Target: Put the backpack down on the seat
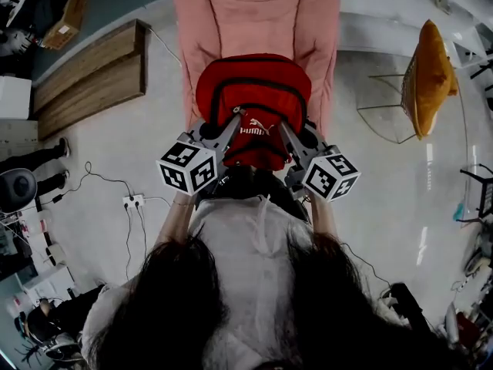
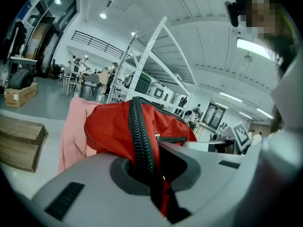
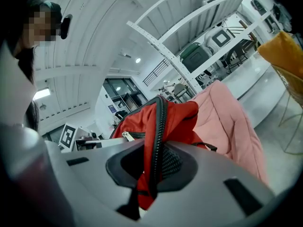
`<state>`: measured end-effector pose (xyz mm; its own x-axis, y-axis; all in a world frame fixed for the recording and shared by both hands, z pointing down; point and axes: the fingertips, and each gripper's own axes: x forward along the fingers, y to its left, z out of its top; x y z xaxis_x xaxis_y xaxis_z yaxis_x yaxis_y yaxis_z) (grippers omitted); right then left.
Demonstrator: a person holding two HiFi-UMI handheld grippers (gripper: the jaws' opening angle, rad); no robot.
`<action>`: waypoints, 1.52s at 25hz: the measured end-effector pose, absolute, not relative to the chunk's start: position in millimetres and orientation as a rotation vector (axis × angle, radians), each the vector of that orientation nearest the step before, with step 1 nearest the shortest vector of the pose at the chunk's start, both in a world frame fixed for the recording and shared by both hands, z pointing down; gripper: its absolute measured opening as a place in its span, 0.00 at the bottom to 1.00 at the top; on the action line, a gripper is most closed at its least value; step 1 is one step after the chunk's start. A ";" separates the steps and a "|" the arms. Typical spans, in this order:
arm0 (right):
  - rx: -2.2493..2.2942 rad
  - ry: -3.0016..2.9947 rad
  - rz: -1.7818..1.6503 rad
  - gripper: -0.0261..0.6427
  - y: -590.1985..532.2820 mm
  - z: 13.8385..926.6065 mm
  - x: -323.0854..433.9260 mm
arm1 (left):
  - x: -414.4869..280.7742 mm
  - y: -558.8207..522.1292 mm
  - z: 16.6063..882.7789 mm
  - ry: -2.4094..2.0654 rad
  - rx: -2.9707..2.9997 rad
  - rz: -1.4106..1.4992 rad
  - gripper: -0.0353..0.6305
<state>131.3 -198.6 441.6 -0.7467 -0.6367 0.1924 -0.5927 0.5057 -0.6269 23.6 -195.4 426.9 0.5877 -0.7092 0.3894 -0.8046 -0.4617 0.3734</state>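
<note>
A red backpack (image 1: pixel 253 102) with black zips hangs in front of me, over the front of a pink cushioned seat (image 1: pixel 258 18). My left gripper (image 1: pixel 228 133) is shut on the backpack's left side, its jaws clamped on red fabric and a black zip (image 2: pixel 142 145). On the other side my right gripper (image 1: pixel 286 136) is shut on the bag too, pinching its zip edge (image 3: pixel 156 160). The pink seat (image 2: pixel 75 126) shows behind the bag in the left gripper view, and the seat (image 3: pixel 232 122) is to the right in the right gripper view.
Wooden pallets (image 1: pixel 88 75) lie on the floor left of the seat. A wire-frame chair with a yellow cushion (image 1: pixel 427 79) stands to the right. A power strip and cables (image 1: pixel 135 201) trail over the floor at the left. People stand at the left edge.
</note>
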 end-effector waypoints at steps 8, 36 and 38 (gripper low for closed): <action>-1.162 2.658 -1.073 0.12 -219.3 451.9 125.9 | 18.0 -219.8 437.2 -1.142 2.324 0.281 0.12; -1.514 2.351 -1.867 0.12 -337.2 706.1 100.7 | -9.4 -359.9 692.4 -0.794 2.105 0.695 0.12; -1.503 2.327 -1.907 0.12 -343.6 721.1 99.2 | -10.3 -367.0 708.2 -0.781 2.082 0.676 0.12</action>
<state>99.2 -343.6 721.1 -0.5808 -0.4861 0.6530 -0.7357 -0.0299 -0.6766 -10.3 -367.0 708.2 0.6676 -0.2949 0.6836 -0.7189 -0.4941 0.4889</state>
